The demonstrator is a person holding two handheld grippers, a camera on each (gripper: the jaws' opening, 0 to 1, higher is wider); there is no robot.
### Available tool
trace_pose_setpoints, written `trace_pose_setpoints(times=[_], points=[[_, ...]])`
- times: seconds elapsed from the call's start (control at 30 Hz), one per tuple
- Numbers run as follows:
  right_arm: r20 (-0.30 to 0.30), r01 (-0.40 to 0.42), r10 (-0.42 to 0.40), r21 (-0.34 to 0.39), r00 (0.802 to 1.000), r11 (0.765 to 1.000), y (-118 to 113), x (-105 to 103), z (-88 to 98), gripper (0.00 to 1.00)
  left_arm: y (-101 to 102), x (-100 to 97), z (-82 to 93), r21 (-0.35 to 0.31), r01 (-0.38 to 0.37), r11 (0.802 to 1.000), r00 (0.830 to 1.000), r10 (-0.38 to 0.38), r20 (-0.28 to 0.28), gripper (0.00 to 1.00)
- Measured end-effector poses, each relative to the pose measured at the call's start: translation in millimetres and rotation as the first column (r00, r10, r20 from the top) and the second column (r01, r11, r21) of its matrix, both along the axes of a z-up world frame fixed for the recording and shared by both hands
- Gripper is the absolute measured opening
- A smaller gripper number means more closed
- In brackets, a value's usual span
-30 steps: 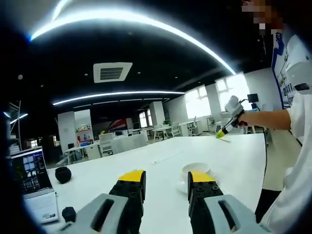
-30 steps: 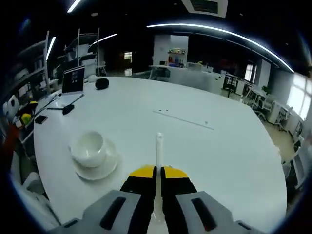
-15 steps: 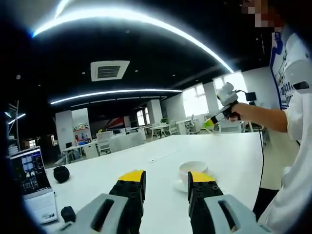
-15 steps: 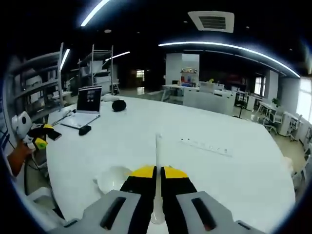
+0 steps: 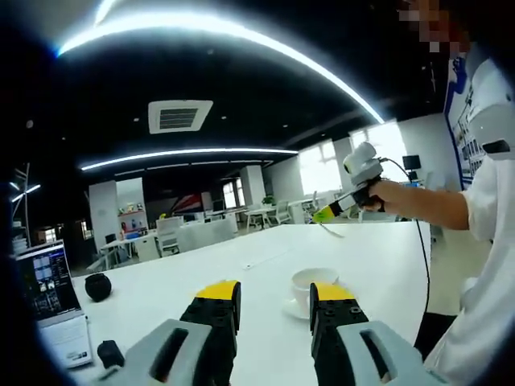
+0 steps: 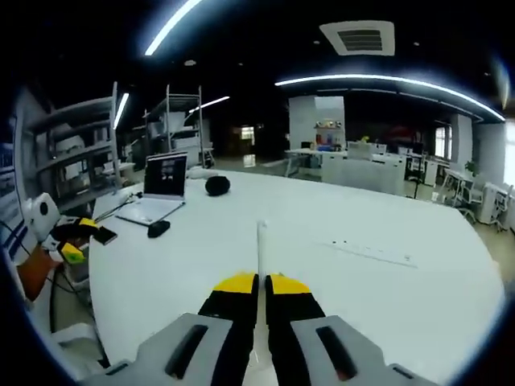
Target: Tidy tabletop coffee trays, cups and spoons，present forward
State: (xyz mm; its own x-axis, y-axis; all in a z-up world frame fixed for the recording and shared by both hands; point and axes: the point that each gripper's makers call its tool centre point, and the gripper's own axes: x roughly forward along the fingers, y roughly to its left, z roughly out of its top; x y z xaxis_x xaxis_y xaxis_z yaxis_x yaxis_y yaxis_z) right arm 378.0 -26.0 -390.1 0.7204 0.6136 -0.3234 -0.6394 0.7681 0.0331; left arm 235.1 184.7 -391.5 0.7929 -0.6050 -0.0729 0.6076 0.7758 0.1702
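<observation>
Up front in right gripper view: right claw clamped on white spoon, handle sticking out ahead between yellow-tipped jaws, raised above white worktop. Further out on worktop: open laptop at far left edge, small dark mouse just beside it, black round object behind. Left edge of same view: left claw, yellow tips, held in a hand. Shelving beyond worktop.

Left gripper view: left claw with jaws apart, nothing between them, hovering over worktop. Just past right jaw: white cup upright on white saucer, partly hidden by jaw. Right claw up at right, held aloft in person's hand, spoon jutting from its tip, well apart from cup. Left edge: laptop, mouse, black round object. Ceiling vent overhead.
</observation>
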Motion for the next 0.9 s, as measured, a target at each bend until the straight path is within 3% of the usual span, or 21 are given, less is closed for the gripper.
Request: trace_pose_setpoints(times=[0.4,0.57,0.7,0.77,0.9], points=[[-0.042,-0.039,0.042,0.086,0.998,0.996,37,8,-27.2,0.05,4,-1.8,-1.6,0.007,-0.011,1.0,1.0,0.011,-0.004,0.36],[-0.031,-0.045,0.049,0.101,0.998,0.994,47,7,-32.5,0.05,7,-1.2,-0.4,0.001,-0.02,1.0,1.0,0.02,-0.003,0.36],[-0.013,-0.059,0.06,0.077,0.998,0.995,53,6,-41.0,0.05,8,-0.9,0.1,-0.004,-0.023,1.0,1.0,0.023,-0.002,0.36],[0.007,-0.049,0.049,0.011,0.999,0.999,52,7,-53.8,0.05,7,-0.8,-1.6,0.002,-0.022,1.0,1.0,0.022,-0.005,0.36],[-0.001,-0.047,0.047,0.0,0.999,0.999,54,2,-65.9,0.05,7,-1.3,-2.7,0.003,-0.021,1.0,1.0,0.021,-0.007,0.36]])
